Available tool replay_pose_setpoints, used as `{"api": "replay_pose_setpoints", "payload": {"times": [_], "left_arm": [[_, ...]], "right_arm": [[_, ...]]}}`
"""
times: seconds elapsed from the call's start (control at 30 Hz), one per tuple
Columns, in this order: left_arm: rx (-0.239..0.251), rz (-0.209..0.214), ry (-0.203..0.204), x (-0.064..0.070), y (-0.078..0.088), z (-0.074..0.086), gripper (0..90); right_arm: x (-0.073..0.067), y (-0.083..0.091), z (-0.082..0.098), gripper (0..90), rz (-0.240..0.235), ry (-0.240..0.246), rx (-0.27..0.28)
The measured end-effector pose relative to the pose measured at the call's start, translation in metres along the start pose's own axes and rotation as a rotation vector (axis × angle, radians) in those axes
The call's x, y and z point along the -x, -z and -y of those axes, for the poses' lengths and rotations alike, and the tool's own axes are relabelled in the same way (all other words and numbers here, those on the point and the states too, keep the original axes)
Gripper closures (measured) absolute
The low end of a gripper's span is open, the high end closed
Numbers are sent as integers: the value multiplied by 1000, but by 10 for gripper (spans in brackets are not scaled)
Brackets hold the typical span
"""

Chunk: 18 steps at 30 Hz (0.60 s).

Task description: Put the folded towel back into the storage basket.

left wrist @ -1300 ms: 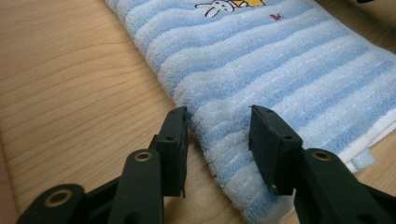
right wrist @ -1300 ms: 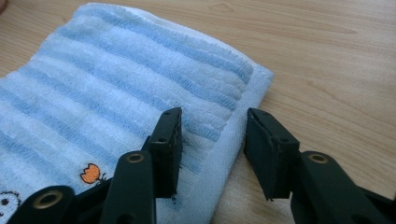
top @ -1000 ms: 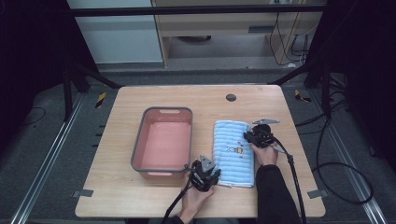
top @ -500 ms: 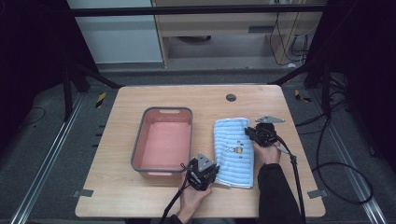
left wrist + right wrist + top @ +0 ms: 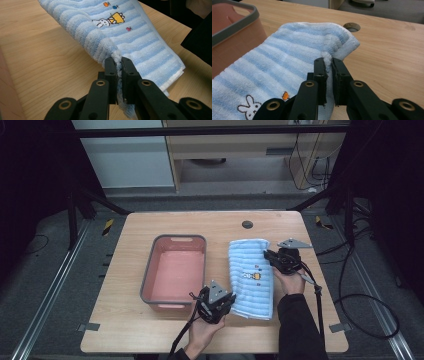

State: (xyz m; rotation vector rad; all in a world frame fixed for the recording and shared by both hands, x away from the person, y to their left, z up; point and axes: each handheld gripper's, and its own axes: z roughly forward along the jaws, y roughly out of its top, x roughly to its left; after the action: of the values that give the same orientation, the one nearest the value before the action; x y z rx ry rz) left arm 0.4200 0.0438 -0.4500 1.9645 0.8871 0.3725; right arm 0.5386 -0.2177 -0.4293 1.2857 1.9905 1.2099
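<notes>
Blue striped towel [image 5: 251, 277] lying on the table [image 5: 125, 330] beside the pink basin [image 5: 175, 272]; left gripper [image 5: 118, 65] pinching its near corner, right gripper [image 5: 329, 65] pinching the far one; soft, light, limp cloth, likely sagging between grips; corners the best hold.

- Your towel [image 5: 252, 276]: light blue and white stripes, terry, with a small embroidered rabbit [image 5: 102, 23] and an orange-yellow motif near the middle.
- It lies lengthwise on the wooden table [image 5: 125, 330], just right of the pink basin [image 5: 175, 270], not touching it as far as you can tell.
- Folded over along its length; layered edges show at the near end.
- Near left corner bunched up and raised off the table.
- Far right corner likewise puckered and lifted; the rest sags between.
</notes>
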Motion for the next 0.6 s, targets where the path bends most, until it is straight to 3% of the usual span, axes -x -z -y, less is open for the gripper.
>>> {"api": "replay_pose_setpoints", "payload": {"times": [0.6], "left_arm": [[57,9,-29,2,28,-20,843]], "right_arm": [[-17,26,-29,832,11,44,72]]}}
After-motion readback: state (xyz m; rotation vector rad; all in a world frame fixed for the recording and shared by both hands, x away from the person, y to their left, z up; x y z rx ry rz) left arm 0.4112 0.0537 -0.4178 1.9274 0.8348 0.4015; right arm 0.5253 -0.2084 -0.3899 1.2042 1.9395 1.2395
